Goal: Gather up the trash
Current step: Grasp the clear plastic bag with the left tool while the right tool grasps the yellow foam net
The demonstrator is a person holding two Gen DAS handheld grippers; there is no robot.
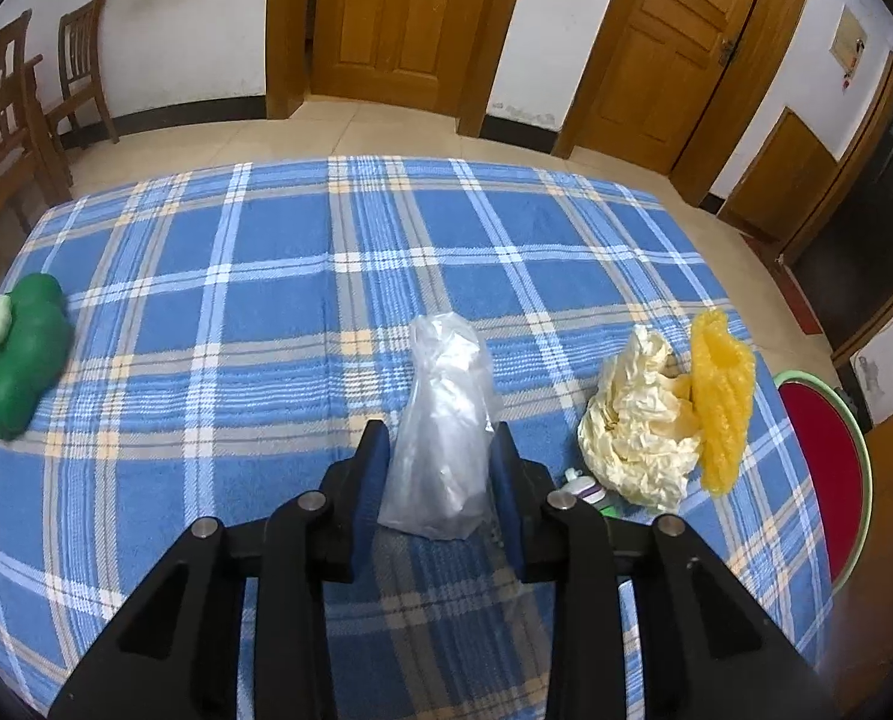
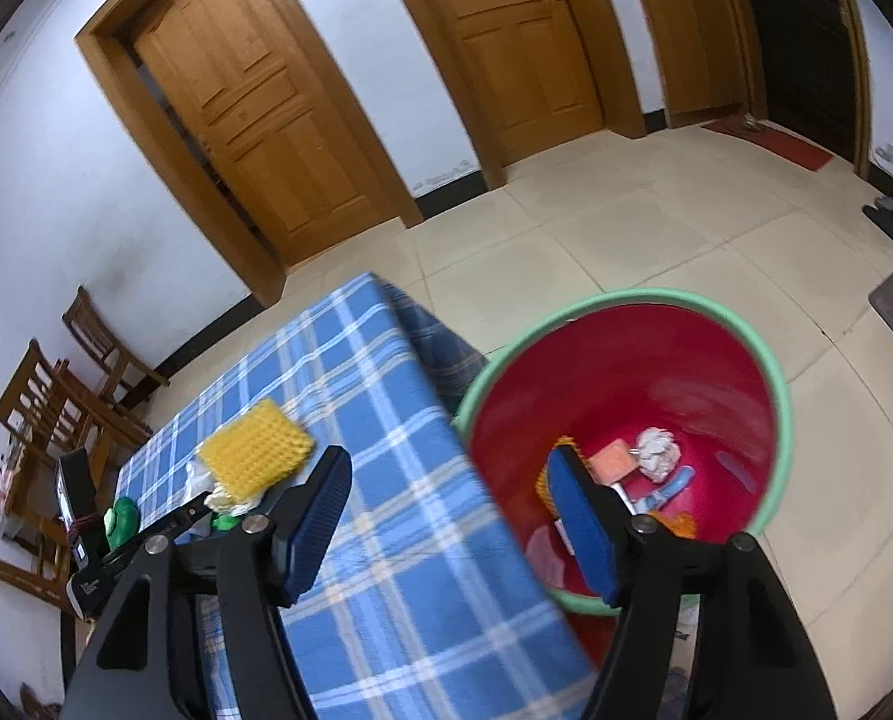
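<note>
Clear plastic bag (image 1: pixel 443 432) pinched between left gripper (image 1: pixel 440 438) fingers, right gripper (image 2: pixel 452 474) spread

No text, brand, number or sign is showing clearly enough to be read in either view. A pale framed notice with small red marks (image 1: pixel 847 43) is hanging on the white wall beside the wooden door, but its print is too small to make out. A black device with faint white lettering (image 2: pixel 89 587) is sitting at the left edge, its lettering blurred.
</note>
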